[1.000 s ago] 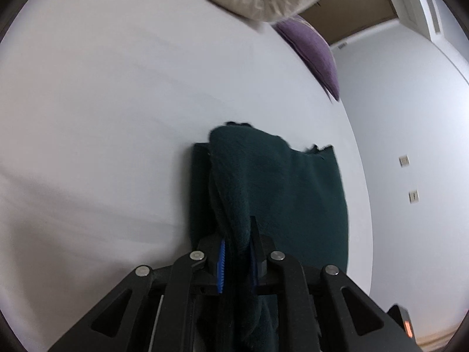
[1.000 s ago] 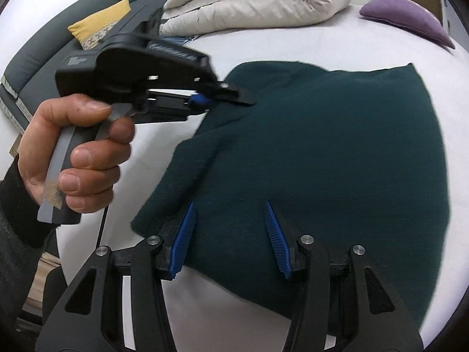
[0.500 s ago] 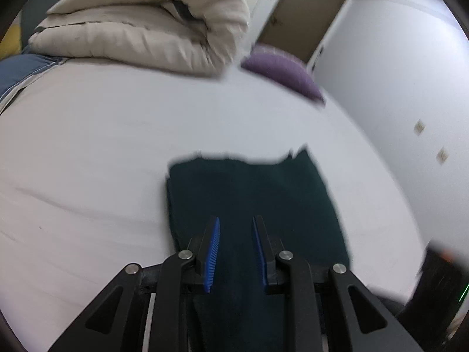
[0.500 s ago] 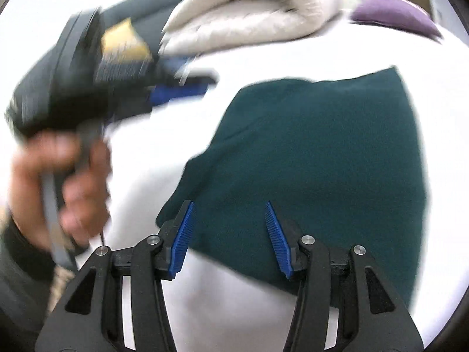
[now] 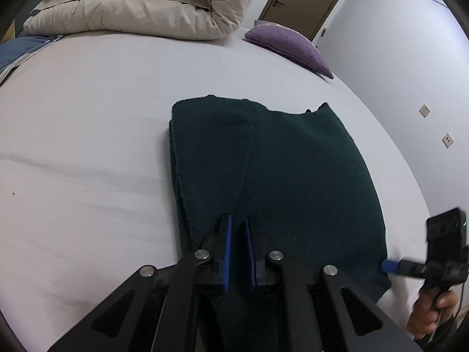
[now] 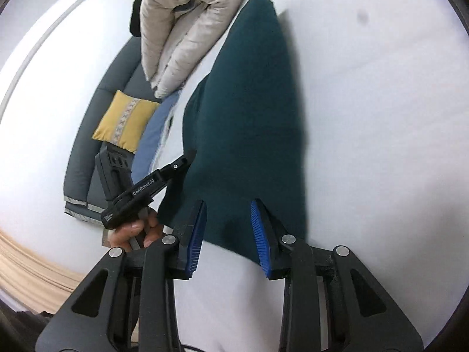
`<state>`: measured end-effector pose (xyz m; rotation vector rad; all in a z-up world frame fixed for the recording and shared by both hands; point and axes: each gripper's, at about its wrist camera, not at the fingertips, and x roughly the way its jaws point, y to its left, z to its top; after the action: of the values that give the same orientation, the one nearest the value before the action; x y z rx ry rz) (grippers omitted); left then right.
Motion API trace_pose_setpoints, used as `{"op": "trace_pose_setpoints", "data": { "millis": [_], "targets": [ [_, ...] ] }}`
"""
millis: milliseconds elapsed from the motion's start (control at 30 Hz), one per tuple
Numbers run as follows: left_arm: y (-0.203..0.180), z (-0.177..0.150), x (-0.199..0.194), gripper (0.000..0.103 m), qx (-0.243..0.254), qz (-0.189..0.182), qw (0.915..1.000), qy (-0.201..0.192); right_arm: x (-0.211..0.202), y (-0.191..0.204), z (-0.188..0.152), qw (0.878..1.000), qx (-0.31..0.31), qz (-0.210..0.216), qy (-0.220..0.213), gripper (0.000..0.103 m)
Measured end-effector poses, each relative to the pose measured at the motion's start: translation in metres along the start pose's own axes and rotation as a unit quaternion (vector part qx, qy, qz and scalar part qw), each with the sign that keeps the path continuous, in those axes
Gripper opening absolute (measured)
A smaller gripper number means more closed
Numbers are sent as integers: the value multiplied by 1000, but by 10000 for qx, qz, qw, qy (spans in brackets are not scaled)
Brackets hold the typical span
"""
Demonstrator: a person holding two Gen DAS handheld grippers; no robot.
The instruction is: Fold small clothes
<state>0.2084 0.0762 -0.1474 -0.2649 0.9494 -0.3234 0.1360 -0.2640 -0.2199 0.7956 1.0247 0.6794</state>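
A dark green knitted garment lies flat on the white bed, its left side folded over onto the body. It also shows in the right wrist view. My left gripper hovers over the garment's near left part, its jaws a narrow gap apart with nothing between them. My right gripper is open, its fingers straddling the garment's near edge. In the left wrist view the right gripper's blue tip touches the garment's near right corner.
A rolled beige duvet lies at the far end of the bed. A purple cushion lies at the far right edge. A grey sofa with a yellow cushion stands beside the bed. A wall runs along the right.
My left gripper let go of the folded-over flap, which now lies flat, and pulled back. My right gripper swung round to the garment's near right corner, staying open.
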Motion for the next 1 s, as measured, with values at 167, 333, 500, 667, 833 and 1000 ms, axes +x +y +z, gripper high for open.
{"op": "trace_pose_setpoints", "data": {
  "millis": [167,333,500,667,833,1000],
  "targets": [
    [-15,12,-26,14,14,372,9993,-97,-38,29,32,9989,-9,54,-476,55],
    [-39,50,-38,37,102,297,9978,-577,-15,45,105,9986,37,151,-496,57],
    [-19,69,39,35,-46,491,9986,190,53,54,156,9994,273,170,-85,57],
    [-7,63,48,35,-32,219,9997,49,80,30,192,9980,587,-54,-223,55],
    [-9,62,54,35,125,237,9996,12,83,-13,210,9958,889,-96,-210,35],
    [-10,59,55,35,267,326,9991,-51,75,-41,216,9936,1045,-105,-418,28]
  ]
}}
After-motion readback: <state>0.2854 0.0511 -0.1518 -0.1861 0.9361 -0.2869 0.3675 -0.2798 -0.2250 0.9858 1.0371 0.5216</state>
